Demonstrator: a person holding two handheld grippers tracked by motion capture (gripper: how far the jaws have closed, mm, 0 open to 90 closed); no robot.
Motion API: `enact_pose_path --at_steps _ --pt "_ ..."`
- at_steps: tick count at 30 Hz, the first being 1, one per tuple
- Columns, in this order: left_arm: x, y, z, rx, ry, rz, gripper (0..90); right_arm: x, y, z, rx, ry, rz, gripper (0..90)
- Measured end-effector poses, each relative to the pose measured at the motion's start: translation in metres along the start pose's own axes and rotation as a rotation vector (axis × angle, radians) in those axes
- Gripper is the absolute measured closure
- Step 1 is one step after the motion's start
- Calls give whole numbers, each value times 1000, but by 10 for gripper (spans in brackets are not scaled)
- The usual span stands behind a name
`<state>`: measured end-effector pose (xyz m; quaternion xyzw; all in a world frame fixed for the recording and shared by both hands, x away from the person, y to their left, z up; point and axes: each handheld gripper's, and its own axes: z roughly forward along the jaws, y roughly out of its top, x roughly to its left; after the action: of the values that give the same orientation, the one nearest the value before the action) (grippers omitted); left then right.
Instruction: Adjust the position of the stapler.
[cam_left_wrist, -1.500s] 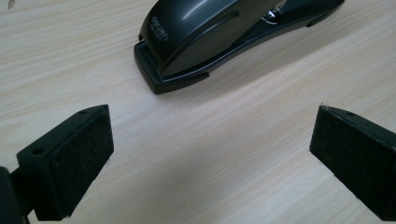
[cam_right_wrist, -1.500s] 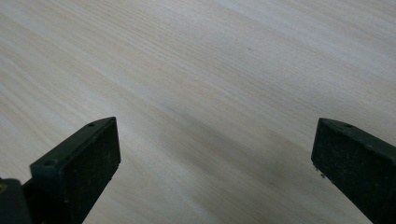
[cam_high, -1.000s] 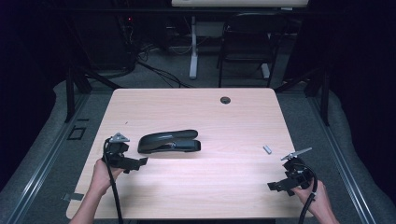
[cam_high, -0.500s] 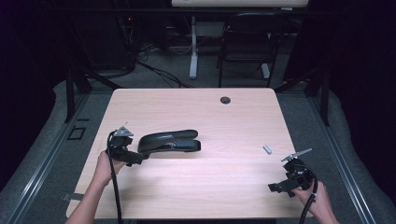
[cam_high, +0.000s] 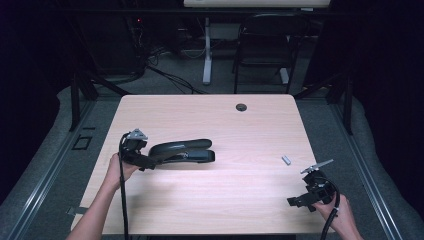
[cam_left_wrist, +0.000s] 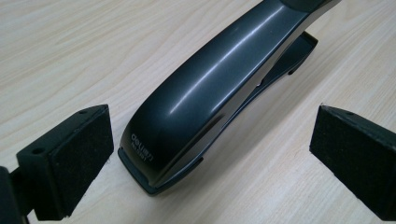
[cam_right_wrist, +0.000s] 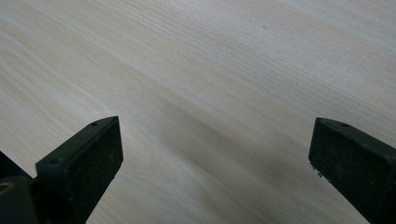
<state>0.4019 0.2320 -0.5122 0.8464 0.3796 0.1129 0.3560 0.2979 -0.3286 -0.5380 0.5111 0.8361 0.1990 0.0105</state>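
- Bare table (cam_high: 240, 195) lies on both flanks of the stapler (cam_high: 182, 151), leaving a way in from each side
- Right of the stapler, a small metal piece (cam_high: 286, 160) interrupts the surface

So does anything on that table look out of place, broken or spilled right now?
Nothing looks damaged or spilled. The black stapler lies flat on the table, with the open left gripper lined up on its near end. One small grey piece lies loose near the right gripper, well apart from the stapler; what it is, I can't tell.
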Motion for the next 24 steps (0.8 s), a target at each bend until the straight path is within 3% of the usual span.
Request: enact_pose_path --at_steps 9,18,24 --pt "-5 15 10 10 -21 49 0 -1 -2 0 0 1 3 31" --pt "-12 26 29 66 -35 98 0 0 -3 1 -3 6 7 31" --pt "-16 37 35 44 -47 112 47 0 -3 2 -11 11 16 31"
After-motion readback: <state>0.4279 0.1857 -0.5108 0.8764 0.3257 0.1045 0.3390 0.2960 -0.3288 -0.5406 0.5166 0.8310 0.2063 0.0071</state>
